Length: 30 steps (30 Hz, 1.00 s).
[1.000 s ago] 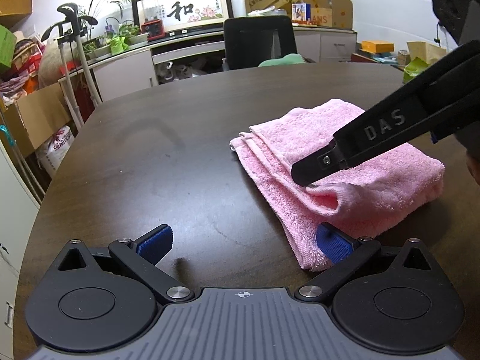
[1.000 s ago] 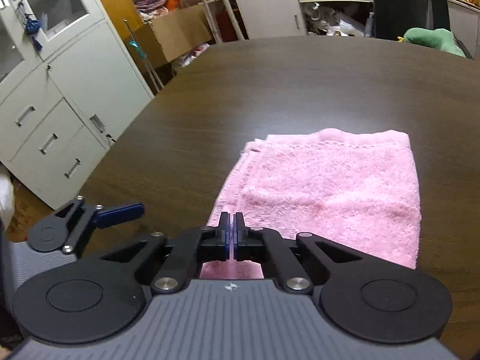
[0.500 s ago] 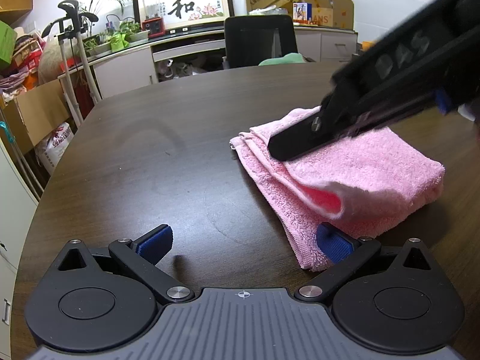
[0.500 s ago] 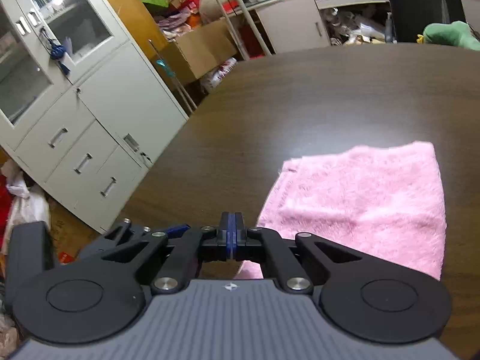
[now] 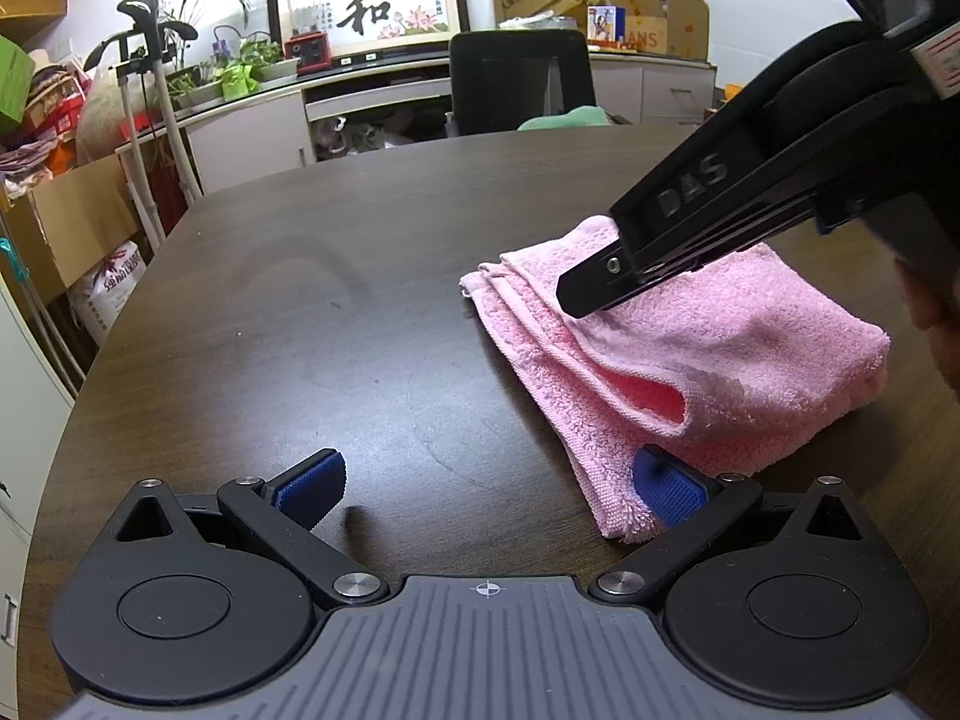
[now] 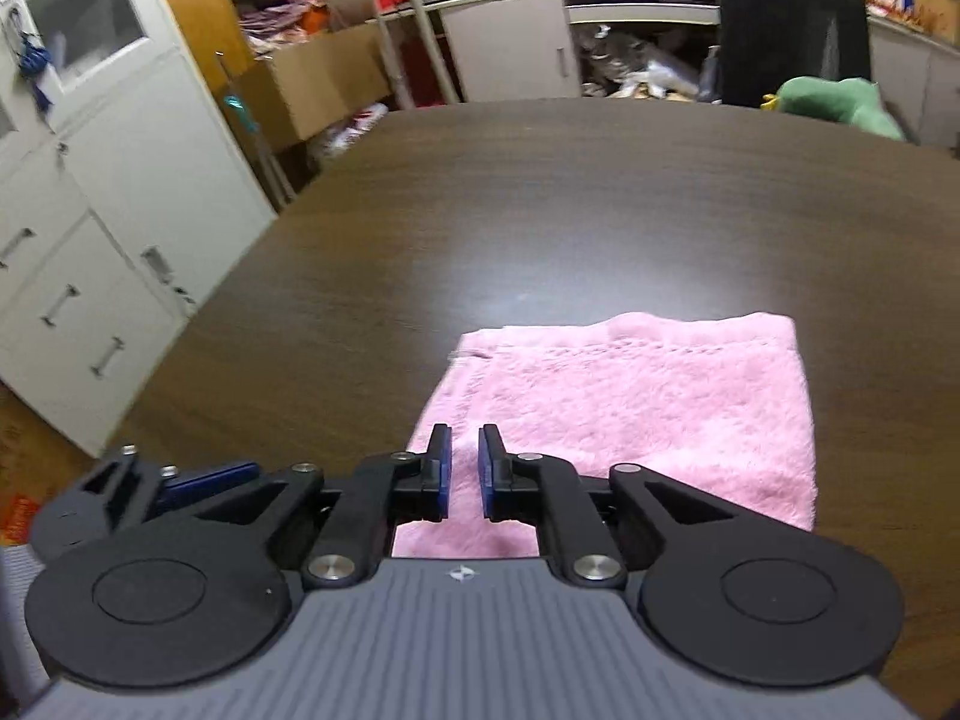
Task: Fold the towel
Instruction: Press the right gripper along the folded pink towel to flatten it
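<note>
On the dark wooden table (image 5: 312, 312) lies the folded pink towel (image 5: 720, 360), its layered edges facing the left gripper (image 5: 489, 483), which is angled downward with jaws spread wide, its right blue pad (image 5: 669, 489) just beside the towel's near corner. Above the towel, the right gripper (image 6: 463, 471) slants down with jaws opening; nothing sits between its pads.

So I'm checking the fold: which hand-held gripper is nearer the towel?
Right hand-held gripper: just above the towel, opening, nothing between. Left: open at its corner.
</note>
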Each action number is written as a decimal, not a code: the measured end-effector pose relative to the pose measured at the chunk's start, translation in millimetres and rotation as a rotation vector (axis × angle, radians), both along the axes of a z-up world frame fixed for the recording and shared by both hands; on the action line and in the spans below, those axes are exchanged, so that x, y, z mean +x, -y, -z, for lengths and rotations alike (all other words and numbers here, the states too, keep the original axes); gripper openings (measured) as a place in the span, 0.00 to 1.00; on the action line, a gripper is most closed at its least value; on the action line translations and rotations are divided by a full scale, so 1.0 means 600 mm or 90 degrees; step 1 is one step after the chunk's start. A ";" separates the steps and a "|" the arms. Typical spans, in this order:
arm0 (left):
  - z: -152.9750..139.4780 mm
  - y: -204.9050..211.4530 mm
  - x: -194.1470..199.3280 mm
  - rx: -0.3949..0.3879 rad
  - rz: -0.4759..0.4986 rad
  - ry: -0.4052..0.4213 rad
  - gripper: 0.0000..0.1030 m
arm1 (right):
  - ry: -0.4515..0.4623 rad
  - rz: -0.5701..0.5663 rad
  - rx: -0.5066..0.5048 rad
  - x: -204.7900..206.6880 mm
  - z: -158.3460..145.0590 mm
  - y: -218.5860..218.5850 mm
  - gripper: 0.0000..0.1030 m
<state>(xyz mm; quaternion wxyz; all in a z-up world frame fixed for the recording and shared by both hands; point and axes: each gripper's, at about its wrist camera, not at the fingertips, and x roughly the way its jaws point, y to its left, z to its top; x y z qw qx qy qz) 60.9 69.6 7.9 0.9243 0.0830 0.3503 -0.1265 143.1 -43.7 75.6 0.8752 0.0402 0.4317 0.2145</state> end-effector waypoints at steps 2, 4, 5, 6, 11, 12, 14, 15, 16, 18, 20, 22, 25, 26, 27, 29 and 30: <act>0.000 0.000 0.000 0.002 0.000 0.001 1.00 | -0.006 0.000 0.000 0.003 0.005 -0.004 0.21; 0.000 0.001 -0.001 0.003 0.000 0.001 1.00 | -0.015 -0.002 0.006 0.008 0.010 -0.005 0.25; 0.000 0.005 -0.004 0.002 0.000 0.001 1.00 | -0.017 -0.002 0.007 0.010 0.012 -0.003 0.25; 0.000 0.007 -0.007 0.002 0.000 0.001 1.00 | -0.018 0.001 0.005 0.011 0.013 -0.004 0.25; -0.002 -0.002 -0.002 0.002 0.001 0.001 1.00 | -0.019 0.004 -0.008 0.011 0.019 -0.005 0.21; -0.003 -0.005 -0.001 0.002 0.001 0.000 1.00 | -0.018 0.005 -0.004 0.010 0.020 -0.004 0.19; -0.003 -0.007 -0.001 0.001 0.002 0.000 1.00 | -0.014 0.008 0.006 0.007 0.018 0.000 0.13; -0.003 -0.008 0.000 0.001 0.002 0.000 1.00 | -0.012 0.009 0.011 0.006 0.017 0.003 0.11; -0.003 -0.007 -0.001 0.001 0.002 0.000 1.00 | -0.010 0.008 0.017 0.005 0.016 0.006 0.10; -0.003 -0.005 -0.001 0.001 0.002 0.000 1.00 | -0.005 0.007 0.027 0.003 0.011 0.013 0.07; -0.003 -0.005 0.000 0.001 0.001 0.000 1.00 | 0.002 0.003 0.032 0.000 0.006 0.017 0.06; -0.004 -0.004 -0.001 0.001 0.001 0.000 1.00 | 0.003 -0.008 0.048 -0.002 0.001 0.018 0.05; -0.003 -0.003 0.000 0.002 0.001 0.000 1.00 | -0.005 -0.028 0.074 -0.005 -0.002 0.017 0.04; -0.003 -0.003 0.001 0.001 0.001 0.000 1.00 | -0.008 -0.032 0.076 -0.005 -0.001 0.014 0.04; -0.004 -0.004 0.001 0.001 0.001 0.000 1.00 | -0.011 -0.034 0.072 -0.005 0.003 0.009 0.04; -0.004 -0.003 0.001 0.001 0.001 0.000 1.00 | -0.009 -0.030 0.056 -0.005 0.008 0.002 0.04; -0.003 -0.002 0.001 0.001 0.001 0.000 1.00 | -0.009 -0.028 0.045 -0.003 0.014 0.000 0.04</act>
